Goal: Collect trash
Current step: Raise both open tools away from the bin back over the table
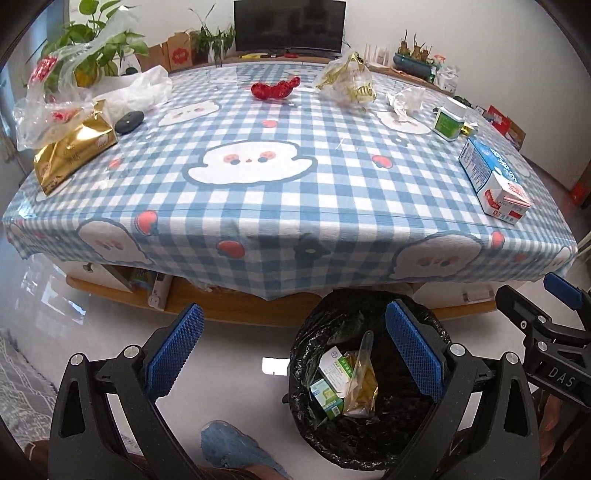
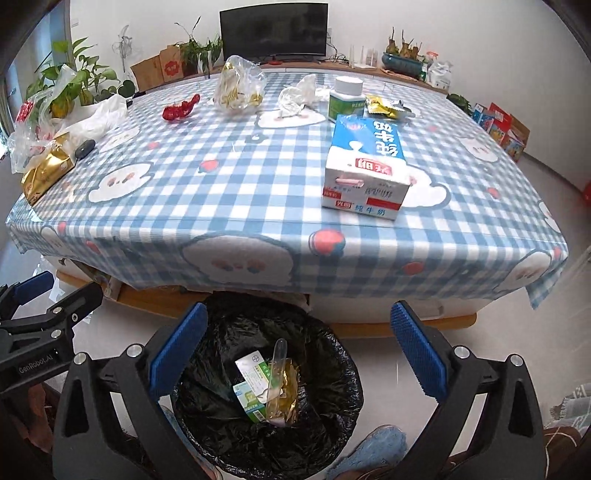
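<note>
A bin lined with a black bag [image 1: 314,373] [image 2: 332,373] stands on the floor before the table; a small green-white box [image 2: 251,387] and a yellow wrapper [image 1: 364,391] lie inside. My left gripper [image 1: 295,354] is open and empty, low, left of the bin. My right gripper [image 2: 299,354] is open and empty above the bin. On the table lie a blue-white milk carton [image 2: 365,162] [image 1: 491,173], a red wrapper [image 1: 275,88] [image 2: 181,107], a clear bag with gold wrappers [image 1: 347,79] [image 2: 238,86], crumpled plastic [image 2: 299,94] and a gold pouch [image 1: 74,147].
A checked blue-white cloth covers the table [image 1: 295,221]. A green-white bottle [image 2: 345,98], a black oval object [image 1: 129,121] and plastic bags [image 1: 55,92] sit on it. Plants, boxes and a monitor [image 1: 290,26] line the back. A blue slipper [image 1: 236,450] is by the bin.
</note>
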